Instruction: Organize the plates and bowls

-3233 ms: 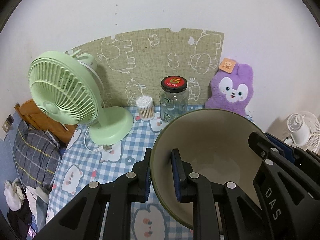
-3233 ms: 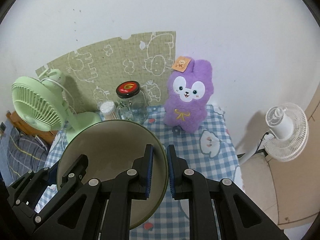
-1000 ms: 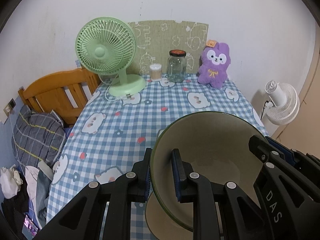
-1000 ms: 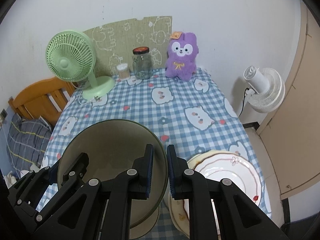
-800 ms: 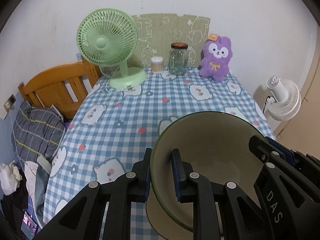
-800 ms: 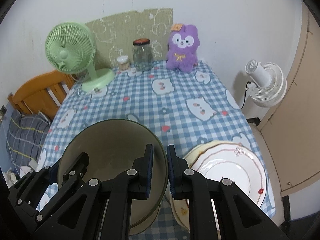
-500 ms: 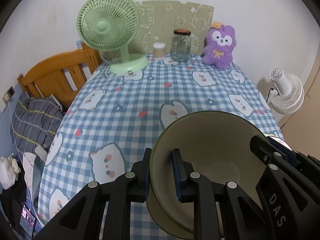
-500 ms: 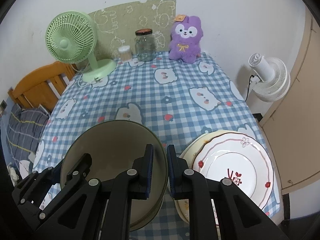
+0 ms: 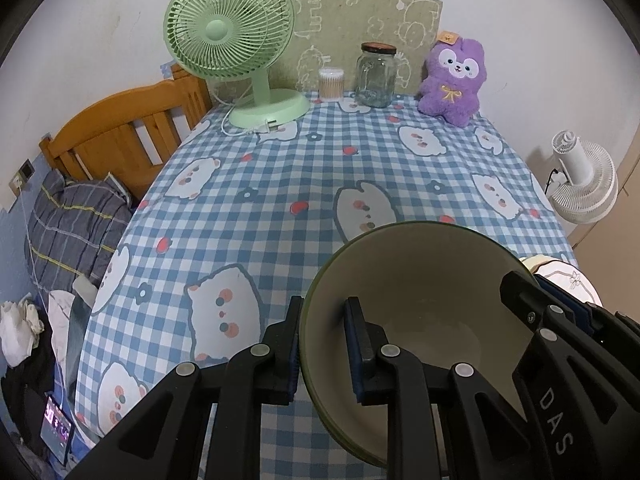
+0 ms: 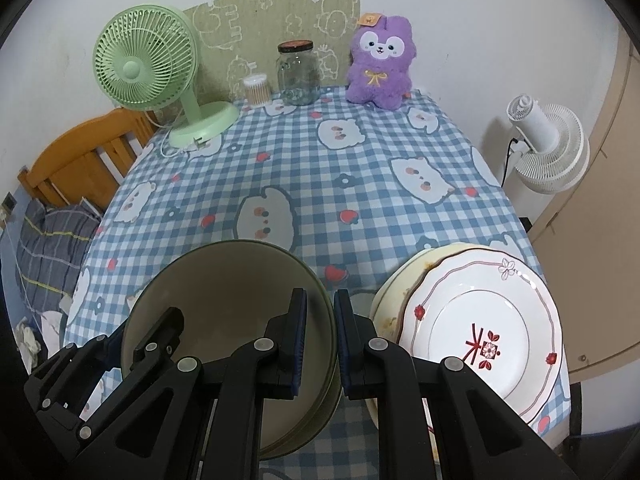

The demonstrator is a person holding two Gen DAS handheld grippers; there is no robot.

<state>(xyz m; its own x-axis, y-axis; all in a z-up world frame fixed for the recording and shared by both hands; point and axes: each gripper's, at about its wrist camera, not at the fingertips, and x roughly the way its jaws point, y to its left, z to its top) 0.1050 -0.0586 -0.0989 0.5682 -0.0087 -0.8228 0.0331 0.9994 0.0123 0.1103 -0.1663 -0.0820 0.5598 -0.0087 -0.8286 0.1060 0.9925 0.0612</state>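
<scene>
We hold the olive bowl [image 9: 416, 280] by opposite rims, the left claw [image 9: 322, 344] and the right claw [image 10: 320, 334] each clamped on its thin wall, above another bowl low between them. It looks rigid, glazed, slippery and breakable, so the rim grips suit. The lower bowl shows only edges; the plates [image 10: 480, 320] beside the right claw are cut off.

Bowl [image 10: 224, 300] left of stacked plates [image 10: 480, 320], apparently nested in another, fan [image 10: 148, 64], jar [image 10: 298, 74] behind
</scene>
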